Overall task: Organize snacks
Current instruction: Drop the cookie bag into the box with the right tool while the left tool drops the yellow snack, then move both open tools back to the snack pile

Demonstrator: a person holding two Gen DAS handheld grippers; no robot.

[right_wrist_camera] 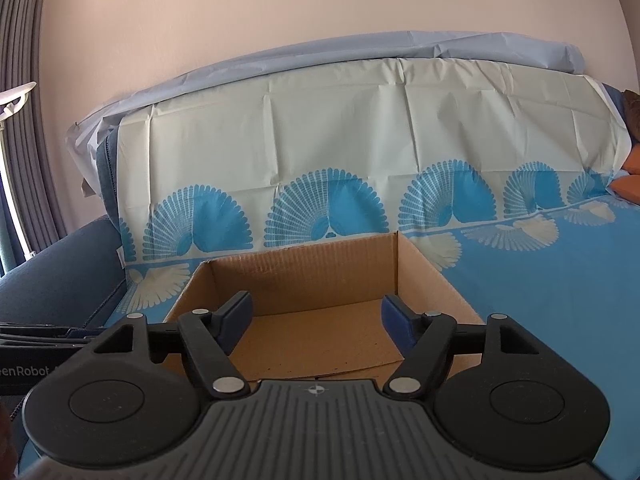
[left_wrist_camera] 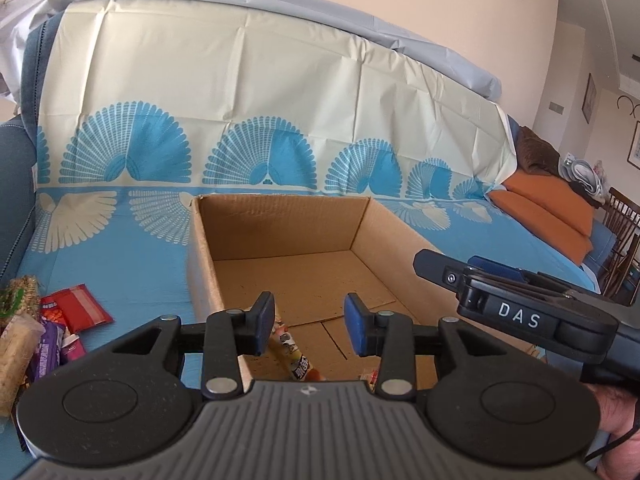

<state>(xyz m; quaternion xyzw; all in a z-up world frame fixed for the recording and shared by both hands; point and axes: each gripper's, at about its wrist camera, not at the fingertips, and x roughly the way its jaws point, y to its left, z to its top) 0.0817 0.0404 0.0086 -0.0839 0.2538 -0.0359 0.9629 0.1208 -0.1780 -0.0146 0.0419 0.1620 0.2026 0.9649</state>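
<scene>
Lighting: soft, even daylight; bright strip at the window (right_wrist_camera: 6,184), far left of right view. Shadows faint. Focus sharp throughout. Strong fisheye bending at edges; dark corners. No glare.

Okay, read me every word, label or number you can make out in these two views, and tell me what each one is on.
"DAS": white letters on the side of the right gripper, seen from the left wrist view.
"enRobot": partly cut-off white print on the left gripper's body, at the left edge of the right wrist view.
Snack stick in the cardboard box: printed characters, too small to read.
Snack packets beside the box: printing too blurred to read.
</scene>
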